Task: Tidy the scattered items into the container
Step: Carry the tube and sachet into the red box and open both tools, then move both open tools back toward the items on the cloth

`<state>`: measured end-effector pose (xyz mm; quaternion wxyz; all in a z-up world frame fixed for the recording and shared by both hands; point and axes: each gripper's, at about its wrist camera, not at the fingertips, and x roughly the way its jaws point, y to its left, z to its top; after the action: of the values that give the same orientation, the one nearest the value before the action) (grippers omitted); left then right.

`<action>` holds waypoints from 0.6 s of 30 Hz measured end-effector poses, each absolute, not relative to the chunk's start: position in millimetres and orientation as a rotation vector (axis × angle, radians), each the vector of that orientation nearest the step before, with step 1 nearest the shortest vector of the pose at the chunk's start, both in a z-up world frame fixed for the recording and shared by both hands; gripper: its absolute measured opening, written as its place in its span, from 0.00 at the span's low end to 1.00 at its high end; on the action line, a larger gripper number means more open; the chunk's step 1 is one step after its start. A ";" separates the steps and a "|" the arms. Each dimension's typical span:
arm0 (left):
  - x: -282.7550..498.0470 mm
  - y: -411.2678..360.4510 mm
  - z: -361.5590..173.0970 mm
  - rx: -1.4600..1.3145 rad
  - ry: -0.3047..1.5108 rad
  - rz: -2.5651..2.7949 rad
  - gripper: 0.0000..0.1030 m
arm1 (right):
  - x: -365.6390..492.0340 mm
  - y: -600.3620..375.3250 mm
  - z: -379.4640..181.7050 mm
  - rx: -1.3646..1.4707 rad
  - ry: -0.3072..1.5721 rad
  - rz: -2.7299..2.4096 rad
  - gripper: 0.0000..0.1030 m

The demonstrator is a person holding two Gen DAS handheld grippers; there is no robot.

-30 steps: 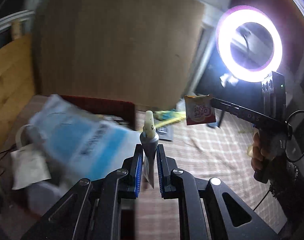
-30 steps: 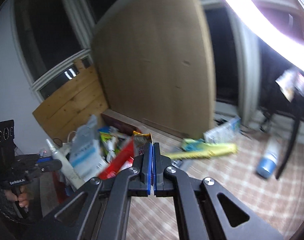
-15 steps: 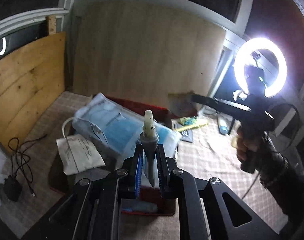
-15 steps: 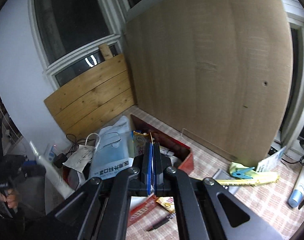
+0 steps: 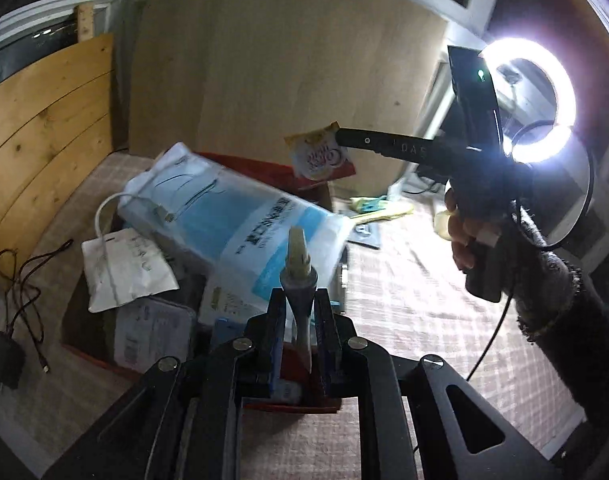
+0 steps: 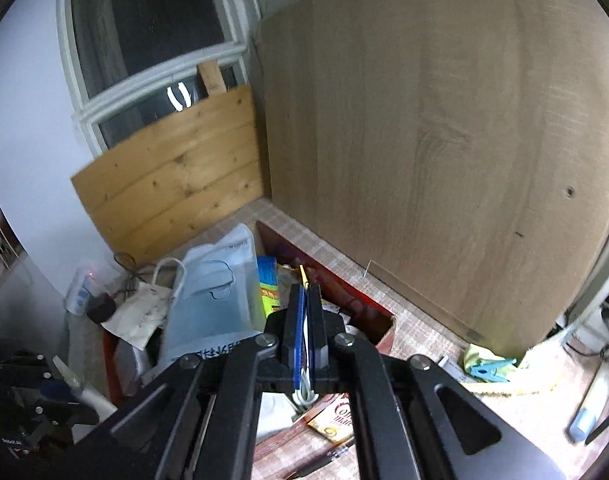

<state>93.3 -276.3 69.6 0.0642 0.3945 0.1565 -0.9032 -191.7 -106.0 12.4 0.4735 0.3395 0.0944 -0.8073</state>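
Left tongs (image 5: pixel 300 320) still clamp the tube (image 5: pixel 298 276), now lower over the red box (image 5: pixel 84 354). Right tongs (image 6: pixel 304 320) stay pinched on the sachet (image 5: pixel 319 157), which has moved nearer, above the box's far end.

Matt black plastic forms the left gripper (image 5: pixel 299 320), its blue pads pinching a smooth plastic tube (image 5: pixel 298 276). A glossy foil sachet (image 5: pixel 319 157) catches the ring light (image 5: pixel 534 100) above a shiny plastic mask pack (image 5: pixel 232 216), knotty pine boards (image 5: pixel 40 140) and checked woven cloth (image 5: pixel 404 300).
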 end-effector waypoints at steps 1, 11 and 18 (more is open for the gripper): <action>94.2 -278.1 69.9 1.184 0.480 -2.715 0.28 | -192.5 -108.0 11.4 0.835 0.247 -1.989 0.19; 100.9 -285.3 72.0 1.145 0.499 -2.704 0.33 | -206.1 -74.1 3.9 0.888 0.171 -2.047 0.35; 90.0 -267.0 69.0 1.170 0.486 -2.753 0.32 | -217.4 -16.7 1.1 0.938 0.092 -2.112 0.35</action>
<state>90.0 -267.0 69.0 0.0552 0.3855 0.1601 -0.9070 -217.4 -16.7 1.1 0.4027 0.3711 0.0362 -0.8359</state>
